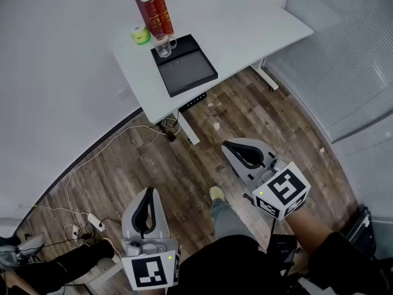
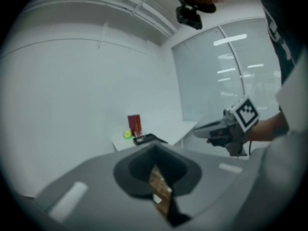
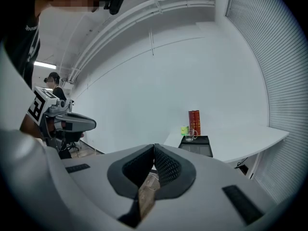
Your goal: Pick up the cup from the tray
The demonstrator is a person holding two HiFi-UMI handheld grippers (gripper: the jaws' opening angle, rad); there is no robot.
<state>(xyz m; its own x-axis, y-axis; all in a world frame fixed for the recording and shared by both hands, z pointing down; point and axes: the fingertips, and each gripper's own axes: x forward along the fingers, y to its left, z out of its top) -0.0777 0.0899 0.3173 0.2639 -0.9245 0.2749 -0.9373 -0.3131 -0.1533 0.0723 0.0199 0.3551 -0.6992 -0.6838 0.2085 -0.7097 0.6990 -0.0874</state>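
Note:
A clear glass cup [image 1: 163, 44] stands at the far end of a black tray [image 1: 187, 71] on a white table [image 1: 245, 29], well ahead of me. Both grippers hang over the wooden floor, far short of the table. My left gripper [image 1: 149, 191] is low at the left with its jaws together and nothing in them. My right gripper [image 1: 227, 145] is a little nearer the table, also shut and empty. The right gripper view shows the cup [image 3: 191, 135] and tray [image 3: 196, 146] beyond the closed jaws [image 3: 154, 147]. In the left gripper view the tray [image 2: 150, 139] is small and distant.
Two red books [image 1: 155, 12] and a green object [image 1: 140, 35] stand behind the cup. White cables and a power strip [image 1: 95, 219] lie on the floor at the left. A blind-covered glass wall [image 1: 350, 60] runs along the right. The person's shoe [image 1: 216, 193] is between the grippers.

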